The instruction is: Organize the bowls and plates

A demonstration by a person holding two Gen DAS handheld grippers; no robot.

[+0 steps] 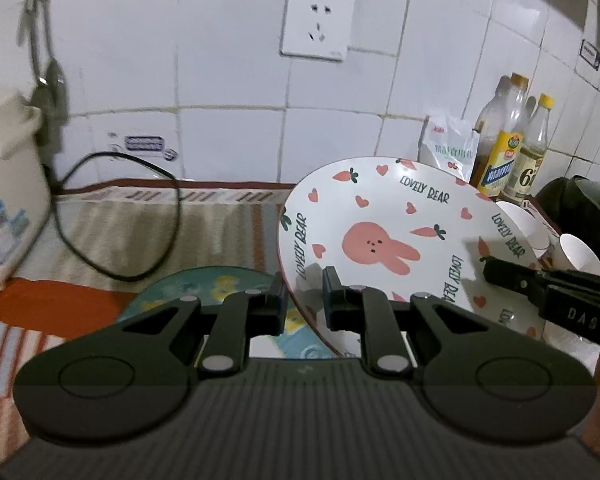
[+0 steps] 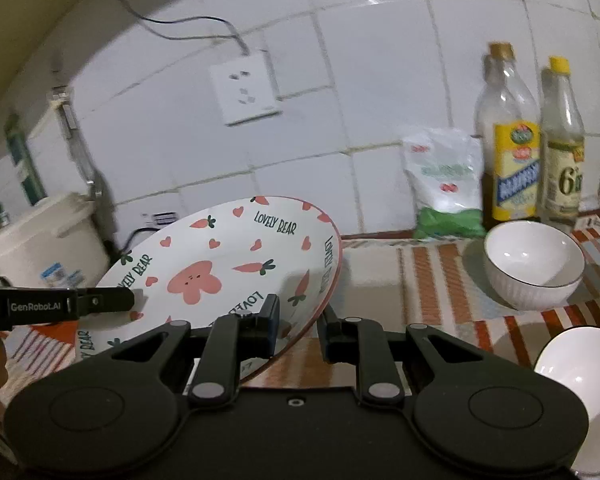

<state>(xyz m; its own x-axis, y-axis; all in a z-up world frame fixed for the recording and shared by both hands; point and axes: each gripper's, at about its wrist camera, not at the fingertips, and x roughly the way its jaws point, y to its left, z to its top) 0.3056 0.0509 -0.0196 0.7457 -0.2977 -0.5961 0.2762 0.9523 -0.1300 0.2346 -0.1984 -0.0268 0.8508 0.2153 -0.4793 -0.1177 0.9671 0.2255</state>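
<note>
A white plate [image 1: 384,236] printed with a pink rabbit, carrots and "LOVELY BEAR" hangs tilted above the counter, held at both sides. My left gripper [image 1: 305,294] is shut on its left rim. My right gripper [image 2: 298,322] is shut on the right rim of the same plate [image 2: 220,272]. The right gripper [image 1: 496,270] reaches in from the right in the left wrist view; the left gripper [image 2: 130,300] enters from the left in the right wrist view. A teal patterned plate [image 1: 204,288] lies on the counter beneath. White bowls [image 2: 534,266] [image 2: 580,364] stand on the cloth to the right.
A white rice cooker [image 1: 4,200] with a looping black cord [image 1: 140,216] stands at the left. Two bottles [image 2: 512,152] [image 2: 562,148] and a white and green bag [image 2: 446,184] line the tiled wall at right. A wall socket [image 1: 318,24] sits above. A striped cloth [image 2: 432,276] covers the counter.
</note>
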